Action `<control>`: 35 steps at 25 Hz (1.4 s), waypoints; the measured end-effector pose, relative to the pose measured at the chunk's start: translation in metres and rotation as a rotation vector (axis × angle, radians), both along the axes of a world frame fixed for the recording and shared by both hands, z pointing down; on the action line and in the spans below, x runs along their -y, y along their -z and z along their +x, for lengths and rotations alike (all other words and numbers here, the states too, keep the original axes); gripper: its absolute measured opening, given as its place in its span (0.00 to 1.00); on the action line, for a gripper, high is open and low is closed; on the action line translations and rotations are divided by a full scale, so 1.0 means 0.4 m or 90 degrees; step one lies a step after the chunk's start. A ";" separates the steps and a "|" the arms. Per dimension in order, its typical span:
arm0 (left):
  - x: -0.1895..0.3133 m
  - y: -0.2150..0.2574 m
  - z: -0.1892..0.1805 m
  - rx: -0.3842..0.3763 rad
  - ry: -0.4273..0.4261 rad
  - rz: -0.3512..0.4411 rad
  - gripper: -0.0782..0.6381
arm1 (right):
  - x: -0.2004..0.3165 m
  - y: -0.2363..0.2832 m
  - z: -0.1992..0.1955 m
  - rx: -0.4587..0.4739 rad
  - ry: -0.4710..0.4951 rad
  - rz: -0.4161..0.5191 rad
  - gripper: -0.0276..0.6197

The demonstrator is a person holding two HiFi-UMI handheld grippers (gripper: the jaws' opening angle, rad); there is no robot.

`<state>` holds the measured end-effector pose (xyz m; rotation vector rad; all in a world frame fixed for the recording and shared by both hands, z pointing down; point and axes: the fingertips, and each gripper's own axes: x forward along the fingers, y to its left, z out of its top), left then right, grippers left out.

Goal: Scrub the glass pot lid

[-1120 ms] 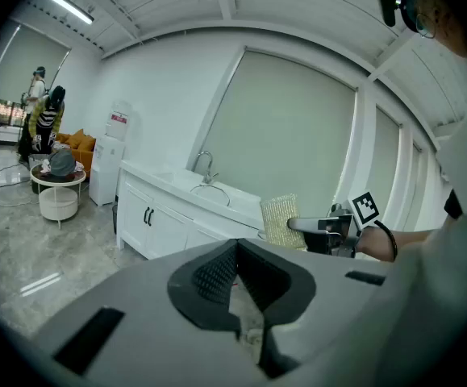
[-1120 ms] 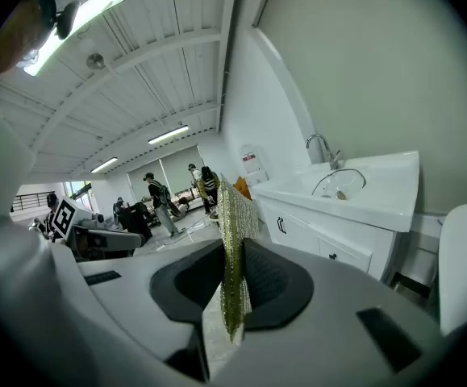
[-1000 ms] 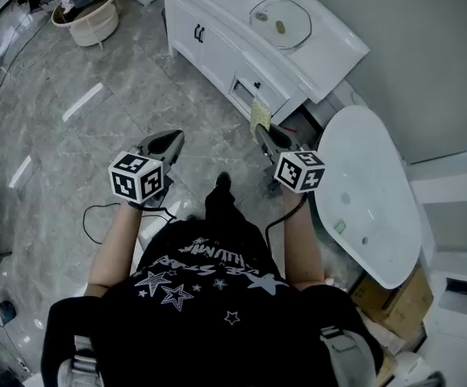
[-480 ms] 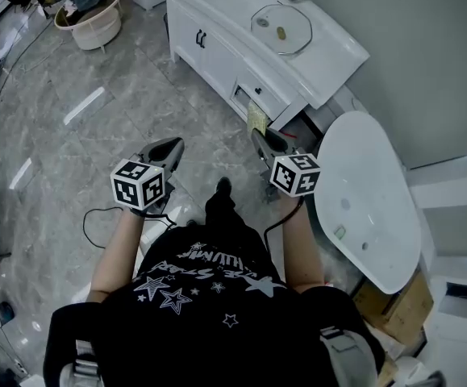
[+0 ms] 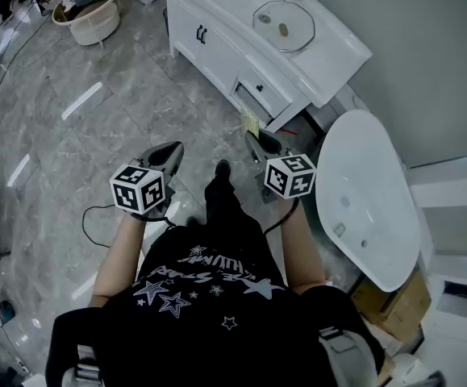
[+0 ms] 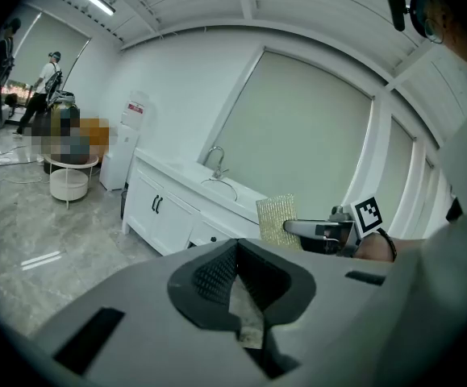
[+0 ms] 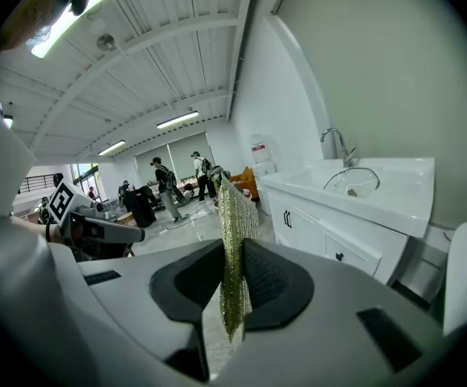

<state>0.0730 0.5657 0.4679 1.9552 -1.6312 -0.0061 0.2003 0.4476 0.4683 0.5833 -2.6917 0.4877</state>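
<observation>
While a gold scouring cloth (image 7: pixel 235 232) is being pinched edge-on in the right gripper (image 7: pixel 233 285) — jaws closed flat on it, most of the cloth standing free beyond the tips — nothing is being scrubbed yet. The left gripper (image 6: pixel 241 293) is being carried beside it at nine o'clock, jaws drawn together on nothing. The glass pot lid (image 5: pixel 284 24) is resting at the basin of the white vanity (image 5: pixel 330 55), well apart at about one o'clock from the right gripper. The approach is judged best made with the cloth being clamped firmly and laid flat on the glass — the lid being steadied at its rim by the left gripper, since it may slide.
</observation>
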 end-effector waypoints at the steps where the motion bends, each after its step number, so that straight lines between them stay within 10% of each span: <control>1: 0.009 -0.003 -0.001 0.000 -0.003 -0.003 0.12 | 0.015 -0.003 -0.001 -0.003 -0.002 0.001 0.14; 18: 0.447 -0.025 -0.218 0.038 0.042 -0.037 0.12 | 0.527 -0.030 -0.170 0.003 -0.016 0.005 0.15; 35: 0.937 0.036 -0.188 0.046 -0.016 -0.027 0.12 | 0.988 0.026 -0.116 0.032 -0.071 0.004 0.15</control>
